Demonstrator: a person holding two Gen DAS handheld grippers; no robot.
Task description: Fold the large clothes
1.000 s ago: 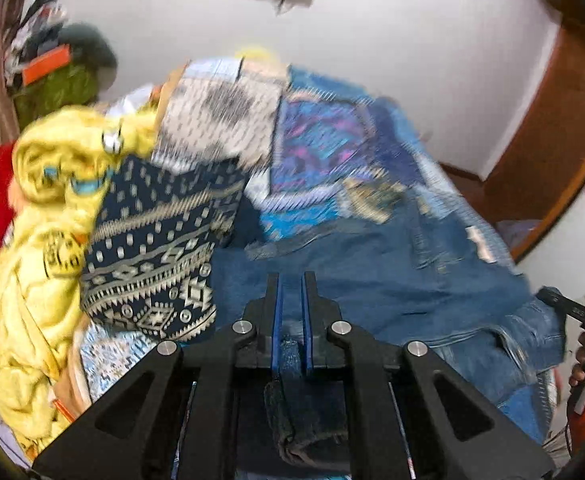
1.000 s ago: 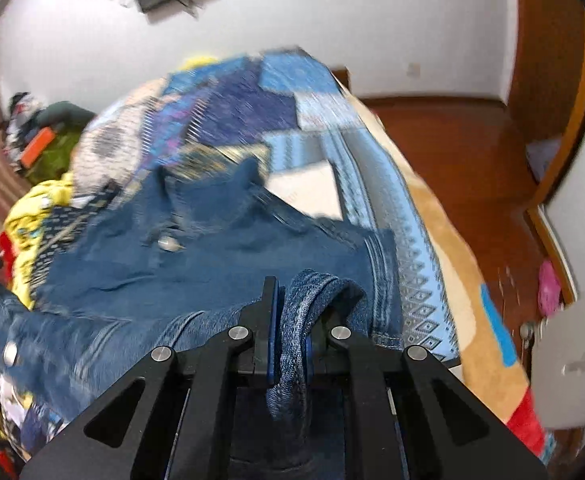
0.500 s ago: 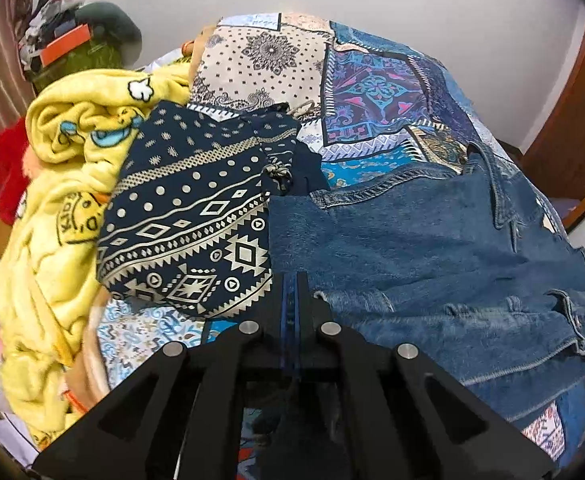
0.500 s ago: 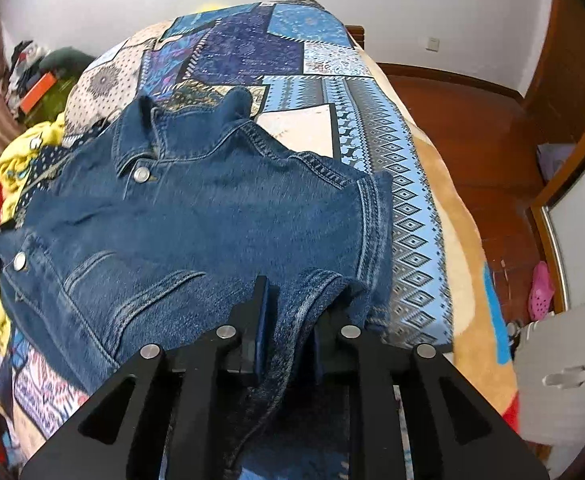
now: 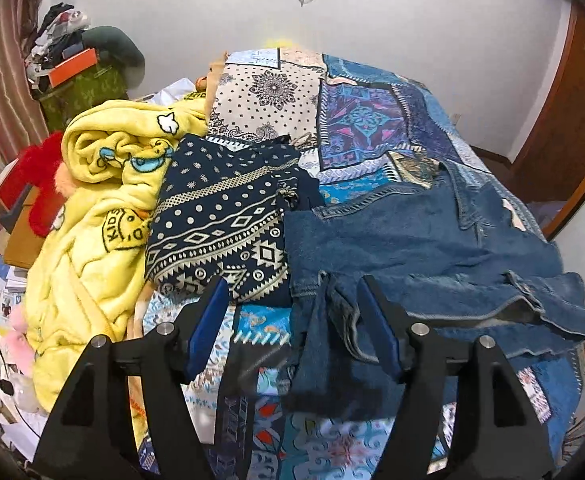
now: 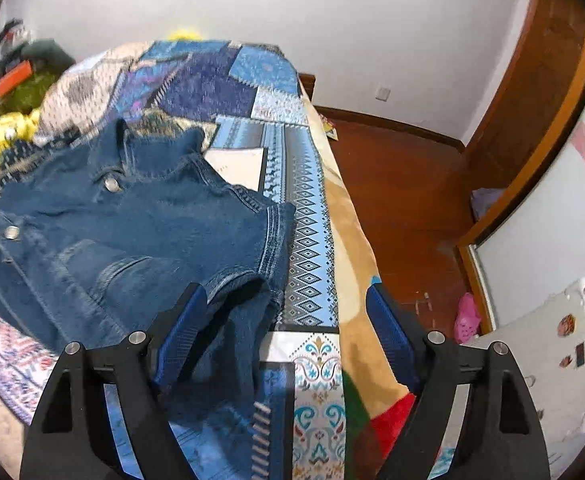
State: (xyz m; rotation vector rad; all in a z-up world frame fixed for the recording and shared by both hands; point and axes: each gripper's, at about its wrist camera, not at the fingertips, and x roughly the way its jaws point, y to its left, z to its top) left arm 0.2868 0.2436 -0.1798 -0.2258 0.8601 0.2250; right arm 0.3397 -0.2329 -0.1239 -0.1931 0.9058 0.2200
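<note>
Denim jacket [image 6: 132,232]: it lies spread on the bed [image 6: 312,264], front side up, collar to the far end; the near hem hangs a little over the bed edge.
Left hand-held gripper [image 5: 292,300]: jaws wide apart, holding nothing; a loose denim sleeve or corner [image 5: 332,344] lies between them, close to the right finger.
Right hand-held gripper [image 6: 288,304]: also wide, empty; the other denim sleeve end [image 6: 236,320] droops next to its left finger.
Neighbours: a navy patterned cloth [image 5: 220,232] touches the left side of the jacket, and a yellow blanket [image 5: 92,216] is piled beside it.
Step, as I judge: the jacket is laid flat, no fold is made yet.
Risk 1: the hanging hem can pull the jacket down from the bed, because the weight is at the edge.
Risk 2: a grasp at the left side can catch the navy patterned cloth together with the denim.
Risk 3: thick denim can slip from a shallow pinch, so the fold opens.
</note>
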